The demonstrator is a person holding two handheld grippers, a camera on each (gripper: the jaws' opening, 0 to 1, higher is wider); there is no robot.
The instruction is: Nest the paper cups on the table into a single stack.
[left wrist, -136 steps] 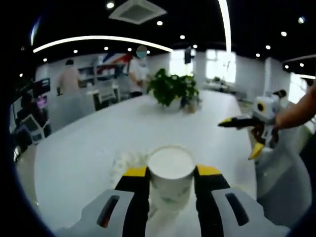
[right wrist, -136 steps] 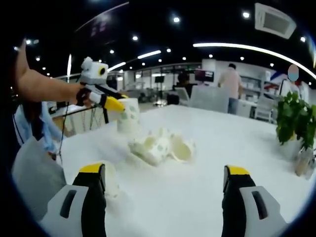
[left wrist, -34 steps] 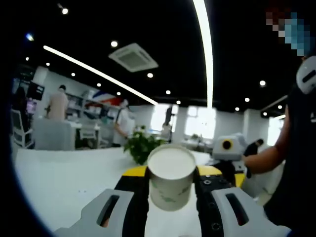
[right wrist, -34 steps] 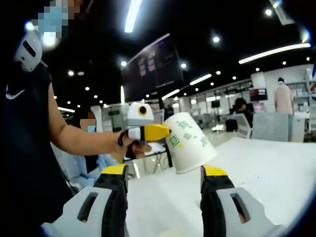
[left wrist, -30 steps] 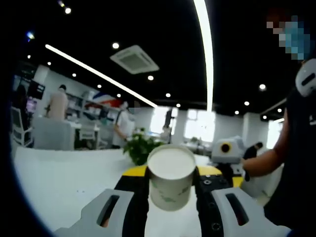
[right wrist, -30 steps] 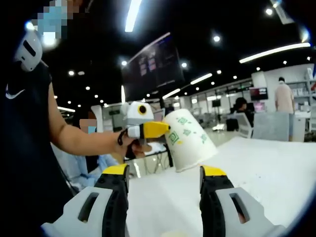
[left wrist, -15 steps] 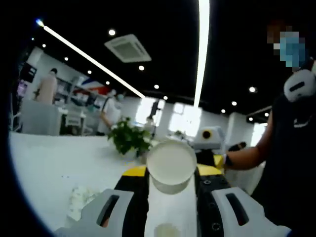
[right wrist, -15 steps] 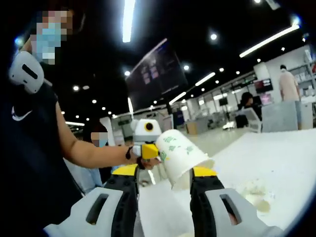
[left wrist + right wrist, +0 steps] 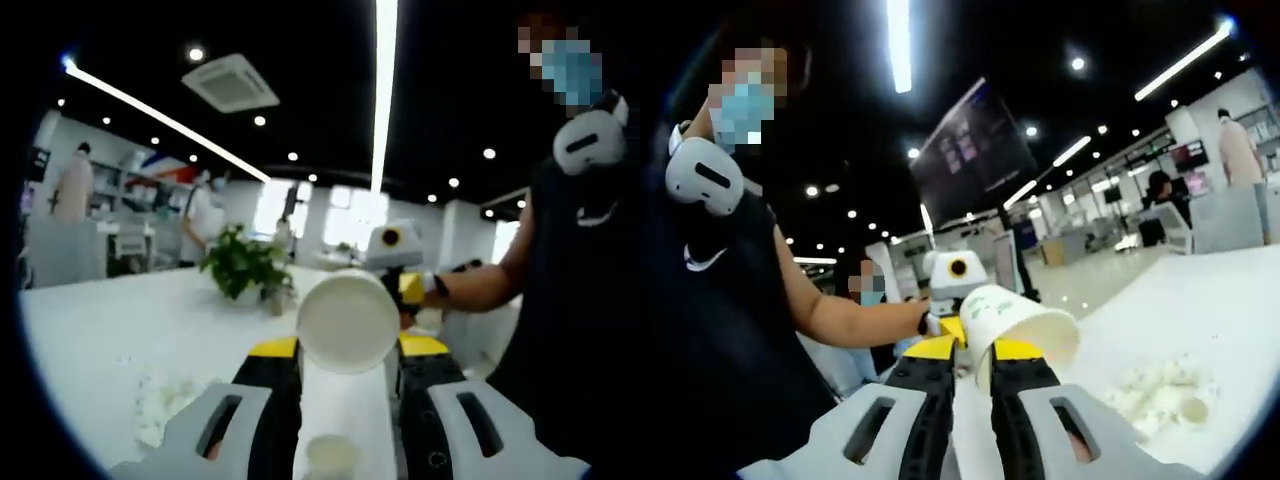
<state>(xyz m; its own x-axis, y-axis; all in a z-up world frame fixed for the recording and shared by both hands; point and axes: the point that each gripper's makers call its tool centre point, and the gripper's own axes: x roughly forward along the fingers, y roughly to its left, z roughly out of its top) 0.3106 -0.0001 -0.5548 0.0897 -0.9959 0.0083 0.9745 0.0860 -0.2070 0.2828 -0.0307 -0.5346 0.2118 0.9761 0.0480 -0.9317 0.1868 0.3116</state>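
Left gripper (image 9: 340, 350) pinching cup (image 9: 347, 320) sideways, mouth facing right gripper (image 9: 972, 352); its narrowed jaws pinching that cup's rim. Likely handover. Loose cups (image 9: 1160, 392) waiting on table (image 9: 1200, 300).

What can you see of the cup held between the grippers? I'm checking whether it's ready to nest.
The paper cup is white with small green printed marks on its wall. It is off the table, tilted. In the left gripper view its pale round end faces the camera, between that gripper's jaws. In the right gripper view it shows wall and rim, and the right gripper has its jaws nearly closed at the cup's rim. The left gripper shows behind it.
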